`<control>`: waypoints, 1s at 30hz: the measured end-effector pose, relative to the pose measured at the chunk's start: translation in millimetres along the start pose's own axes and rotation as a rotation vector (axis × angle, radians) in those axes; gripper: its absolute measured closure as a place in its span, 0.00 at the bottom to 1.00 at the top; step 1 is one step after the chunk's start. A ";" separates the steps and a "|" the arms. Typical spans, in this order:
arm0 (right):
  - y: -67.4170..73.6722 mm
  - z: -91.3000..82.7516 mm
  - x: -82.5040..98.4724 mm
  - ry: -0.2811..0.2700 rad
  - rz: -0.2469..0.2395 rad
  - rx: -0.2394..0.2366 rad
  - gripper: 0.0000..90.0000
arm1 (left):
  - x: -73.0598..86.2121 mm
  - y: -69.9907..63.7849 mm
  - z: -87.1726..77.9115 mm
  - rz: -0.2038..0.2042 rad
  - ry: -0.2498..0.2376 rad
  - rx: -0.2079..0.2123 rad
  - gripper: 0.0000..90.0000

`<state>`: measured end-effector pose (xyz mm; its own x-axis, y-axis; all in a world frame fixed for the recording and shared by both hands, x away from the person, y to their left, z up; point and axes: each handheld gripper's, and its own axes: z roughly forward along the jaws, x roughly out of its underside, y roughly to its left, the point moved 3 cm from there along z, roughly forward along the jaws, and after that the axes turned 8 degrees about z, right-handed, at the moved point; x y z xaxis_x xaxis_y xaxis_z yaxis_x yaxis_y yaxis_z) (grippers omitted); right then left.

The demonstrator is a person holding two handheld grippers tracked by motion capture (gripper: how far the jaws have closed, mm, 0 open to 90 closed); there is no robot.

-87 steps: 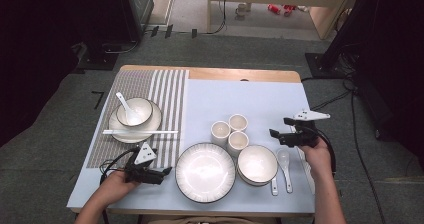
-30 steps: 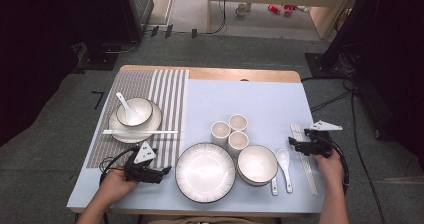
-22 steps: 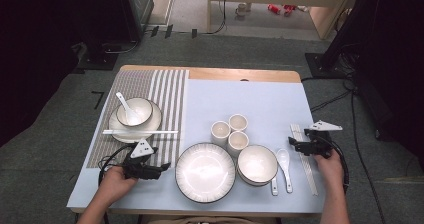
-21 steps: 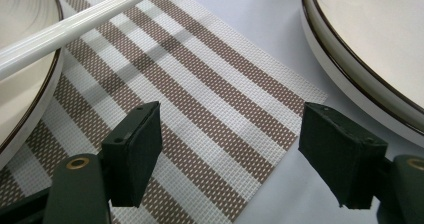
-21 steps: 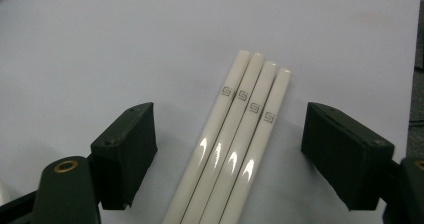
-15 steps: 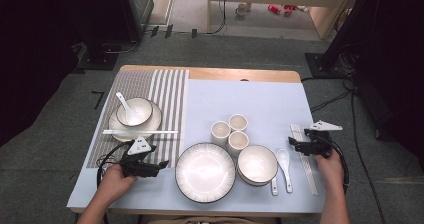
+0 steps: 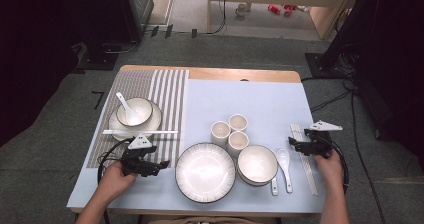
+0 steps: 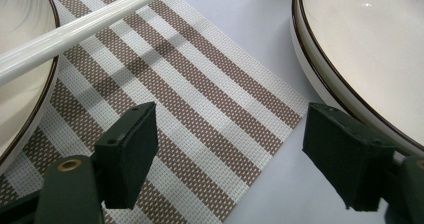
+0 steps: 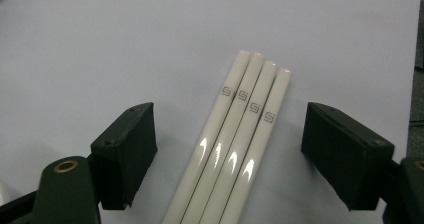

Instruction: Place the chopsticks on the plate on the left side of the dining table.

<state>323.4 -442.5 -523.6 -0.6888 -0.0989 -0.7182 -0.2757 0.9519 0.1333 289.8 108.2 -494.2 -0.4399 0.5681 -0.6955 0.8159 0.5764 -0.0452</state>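
Observation:
My left gripper (image 7: 161,165) (image 8: 230,134) hovers low over the near right corner of a brown-striped placemat (image 7: 165,89) (image 8: 200,109). Its jaws have just been opening and stand open, with only the mat below them. Just to its right lies a large white plate (image 7: 205,171) (image 8: 370,49). My right gripper (image 7: 294,143) (image 9: 230,134) is open at the table's right side. Several white chopsticks (image 7: 306,164) (image 9: 235,149) lie side by side on the blue cloth between its jaws, and the pads do not touch them.
On the placemat a bowl with a spoon (image 7: 134,111) sits on a plate, and a chopstick pair (image 7: 140,132) (image 8: 85,26) lies across its near rim. Three cups (image 7: 230,131), a white bowl (image 7: 257,165) and two spoons (image 7: 285,166) stand mid-table.
The right gripper has come down and to the right onto the chopsticks since the earliest frame, then held still. The left gripper has shifted slightly over the mat's corner.

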 end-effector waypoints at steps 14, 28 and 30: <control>0.1 0.0 0.1 -0.001 -0.001 0.000 0.24 | -10.0 0.5 5.7 0.024 0.008 0.029 0.26; 0.1 0.0 0.0 0.000 -0.001 0.000 0.24 | -21.3 3.7 8.5 0.036 -0.002 0.069 0.28; 0.2 0.0 0.0 0.000 -0.001 0.001 0.24 | -22.4 4.7 8.9 0.031 -0.003 0.072 0.29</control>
<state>323.4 -442.4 -523.6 -0.6882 -0.0998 -0.7186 -0.2759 0.9521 0.1321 306.8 92.9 -485.2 -0.4131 0.5832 -0.6995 0.8541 0.5147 -0.0753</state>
